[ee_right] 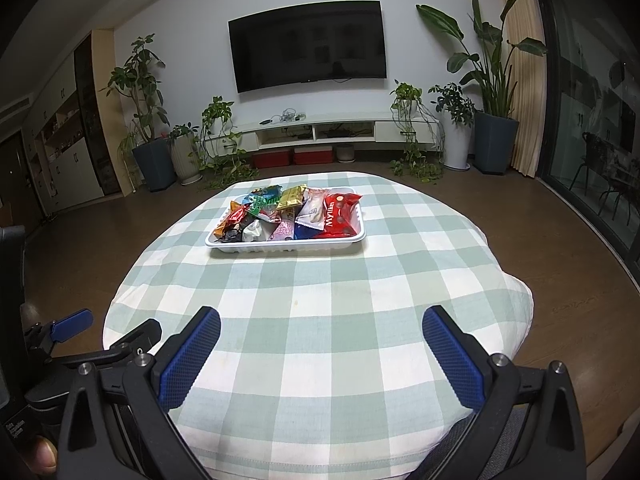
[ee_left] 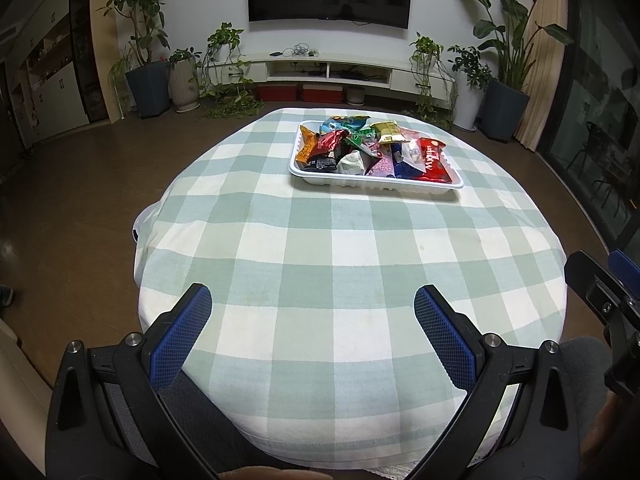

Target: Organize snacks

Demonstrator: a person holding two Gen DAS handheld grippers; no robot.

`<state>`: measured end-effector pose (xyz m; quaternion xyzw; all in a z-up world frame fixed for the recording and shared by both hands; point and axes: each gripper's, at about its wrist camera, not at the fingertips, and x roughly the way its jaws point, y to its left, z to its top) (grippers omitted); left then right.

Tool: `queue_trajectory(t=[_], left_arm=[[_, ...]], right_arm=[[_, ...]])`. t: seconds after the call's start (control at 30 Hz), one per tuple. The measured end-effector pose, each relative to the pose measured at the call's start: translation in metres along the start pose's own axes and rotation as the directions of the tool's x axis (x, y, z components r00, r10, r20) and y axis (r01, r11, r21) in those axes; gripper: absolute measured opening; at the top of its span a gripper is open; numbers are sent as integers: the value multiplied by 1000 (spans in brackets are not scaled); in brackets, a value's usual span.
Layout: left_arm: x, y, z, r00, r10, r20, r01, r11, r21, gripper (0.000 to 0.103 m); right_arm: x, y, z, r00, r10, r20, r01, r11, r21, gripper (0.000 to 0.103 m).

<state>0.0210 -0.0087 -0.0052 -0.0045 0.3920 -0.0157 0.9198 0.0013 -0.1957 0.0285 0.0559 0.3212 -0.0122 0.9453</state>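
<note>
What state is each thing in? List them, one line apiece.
left gripper: open, holding nothing, back at the near edge of the table.
right gripper: open, holding nothing, beside the left one.
white tray: flat on the cloth, piled full.
snack packets: sealed, heaped in the tray.
checked tablecloth: spread over the table.
television: off, screen dark.
</note>
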Motion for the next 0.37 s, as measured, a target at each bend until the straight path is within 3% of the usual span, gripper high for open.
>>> queue_trajectory(t=[0.37], left_arm=[[-2, 0, 2, 1000, 5, 4, -5, 1000, 15, 103]], right_arm=[[-4, -3, -17, 1000, 4, -20, -3, 1000, 11, 103]])
